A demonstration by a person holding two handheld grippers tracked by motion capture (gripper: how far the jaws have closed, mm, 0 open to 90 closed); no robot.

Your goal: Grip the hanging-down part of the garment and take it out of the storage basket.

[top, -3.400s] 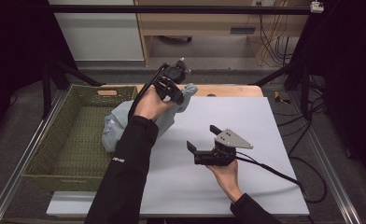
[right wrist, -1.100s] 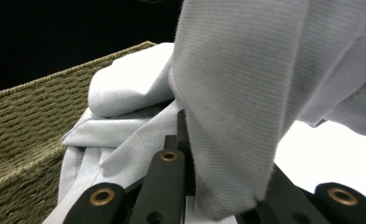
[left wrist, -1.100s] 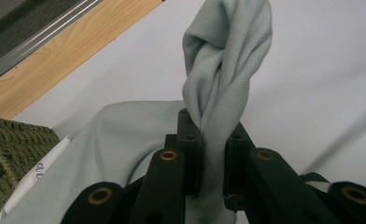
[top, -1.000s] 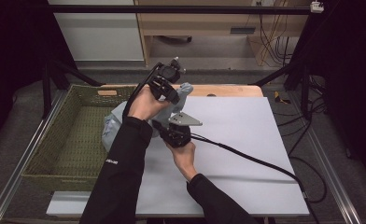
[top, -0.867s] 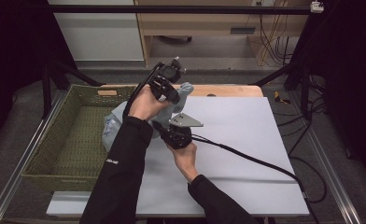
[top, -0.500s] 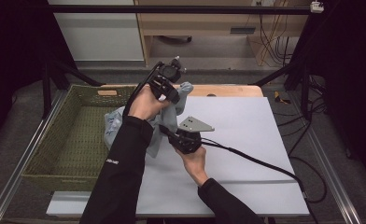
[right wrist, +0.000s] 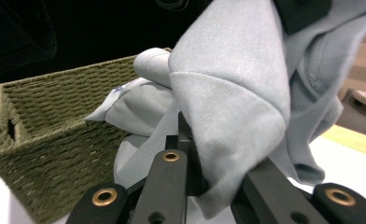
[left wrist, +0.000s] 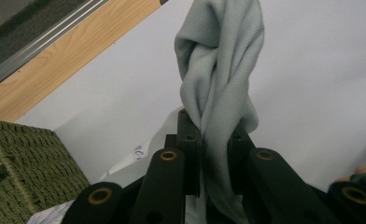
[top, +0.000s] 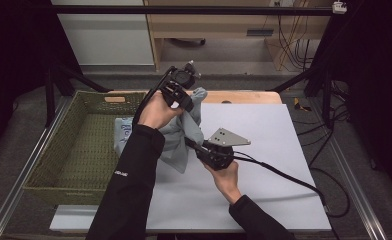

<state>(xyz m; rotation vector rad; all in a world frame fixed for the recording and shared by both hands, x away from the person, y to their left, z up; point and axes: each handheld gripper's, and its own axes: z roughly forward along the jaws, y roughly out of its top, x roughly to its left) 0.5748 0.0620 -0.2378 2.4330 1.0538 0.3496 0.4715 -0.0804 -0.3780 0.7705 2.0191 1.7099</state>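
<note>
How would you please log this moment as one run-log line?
left gripper: shut on grey garment | right gripper: shut on garment | garment partly over basket rim

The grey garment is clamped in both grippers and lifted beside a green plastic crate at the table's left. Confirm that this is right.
One detail is wrong: it is no plastic crate but a green woven basket, as the right gripper view shows plainly. The rest holds: the grey garment is clamped in the left gripper and the right gripper and lifted beside it, at the table's left.

black long sleeves [top: 129, 200], black tongs [top: 180, 90], brass-ringed holes, grey three-cornered plate [top: 228, 137], black cable [top: 284, 175]
</note>
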